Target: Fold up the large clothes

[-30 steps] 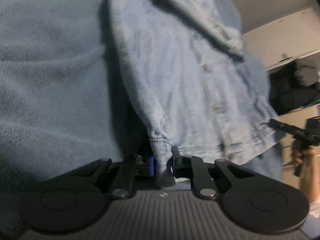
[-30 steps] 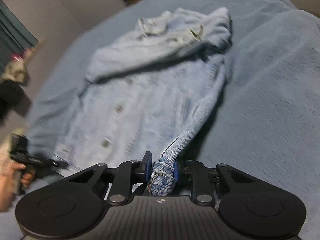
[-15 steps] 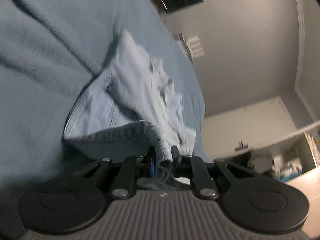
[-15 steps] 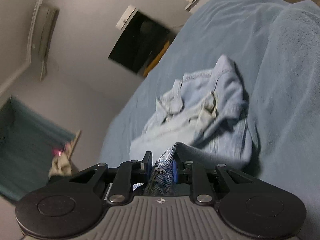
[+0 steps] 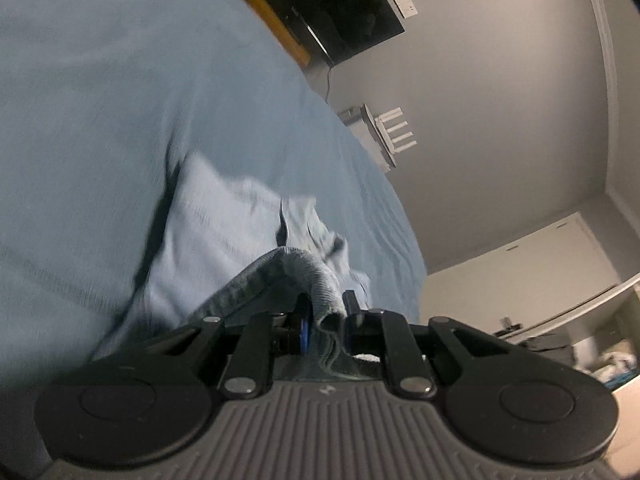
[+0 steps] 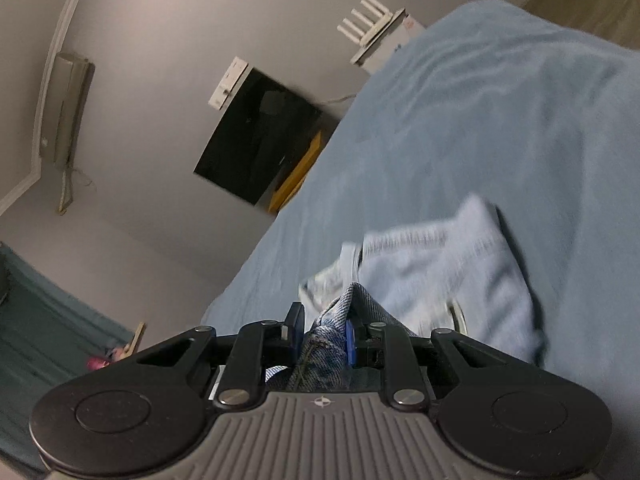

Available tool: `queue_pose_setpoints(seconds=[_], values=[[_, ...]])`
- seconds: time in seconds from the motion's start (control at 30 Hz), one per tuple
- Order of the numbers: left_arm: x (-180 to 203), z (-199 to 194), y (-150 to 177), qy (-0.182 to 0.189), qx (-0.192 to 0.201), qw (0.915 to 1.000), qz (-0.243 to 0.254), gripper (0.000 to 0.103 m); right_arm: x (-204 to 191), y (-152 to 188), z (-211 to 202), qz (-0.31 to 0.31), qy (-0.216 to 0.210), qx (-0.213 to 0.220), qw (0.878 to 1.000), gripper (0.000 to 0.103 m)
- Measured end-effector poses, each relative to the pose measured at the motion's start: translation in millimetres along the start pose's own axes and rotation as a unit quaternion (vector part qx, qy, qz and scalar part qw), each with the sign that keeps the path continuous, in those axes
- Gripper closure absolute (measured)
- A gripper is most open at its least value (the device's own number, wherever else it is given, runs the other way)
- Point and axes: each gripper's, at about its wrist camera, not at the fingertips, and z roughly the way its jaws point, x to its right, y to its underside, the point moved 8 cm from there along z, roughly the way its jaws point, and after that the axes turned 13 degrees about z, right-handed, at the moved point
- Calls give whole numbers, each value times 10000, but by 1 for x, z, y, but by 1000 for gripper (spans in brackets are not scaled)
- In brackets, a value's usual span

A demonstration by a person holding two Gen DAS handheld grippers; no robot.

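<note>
Jacket (image 5: 224,236) of pale denim lies on the blue bed (image 5: 100,100), filling the centre and lower left of the left view and the lower right of the right view. Its near edge is lifted off the bed, which looks like the hem being carried over the body for a fold. The left gripper (image 5: 325,316) is clenched on a rolled edge at bottom centre. The right gripper (image 6: 326,326) likewise grips a bunched, darker seam. In both, cloth sits squarely between the jaws, trailing forward.

Left tool (image 5: 325,320) and right tool (image 6: 322,332) are each clamped on denim, tilted upward.
</note>
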Motion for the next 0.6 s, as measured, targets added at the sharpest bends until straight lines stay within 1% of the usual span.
queue_pose_setpoints(seconds=[0.07, 0.1, 0.2, 0.3, 0.37, 0.47, 0.53, 0.57, 0.6], values=[[-5, 21, -17, -183, 2, 9998, 42, 93, 0, -15, 26, 29, 121, 148, 9998, 81], [-9, 33, -25, -342, 12, 9994, 40, 93, 2, -21, 39, 37, 209, 213, 9995, 81], [-18, 69, -39, -694, -20, 9975, 116, 93, 14, -36, 79, 77, 517, 445, 9976, 81], [-28, 93, -50, -931, -43, 9952, 292, 93, 28, -43, 111, 169, 625, 625, 9959, 81], [-37, 106, -55, -1008, -5, 9947, 183, 92, 37, -46, 130, 223, 645, 734, 9950, 81], [-55, 120, -53, -1177, -66, 9930, -99, 86, 49, -45, 151, 153, 735, 813, 9939, 79], [-64, 123, -49, -1309, -76, 9911, -249, 72, 54, -43, 160, 37, 860, 889, 9923, 72], [-68, 120, -49, -1357, -26, 9903, -290, 63, 56, -43, 161, -19, 906, 1033, 9905, 52], [-71, 115, -51, -1336, 115, 9904, -338, 44, 56, -48, 155, -66, 916, 1228, 9882, 33]])
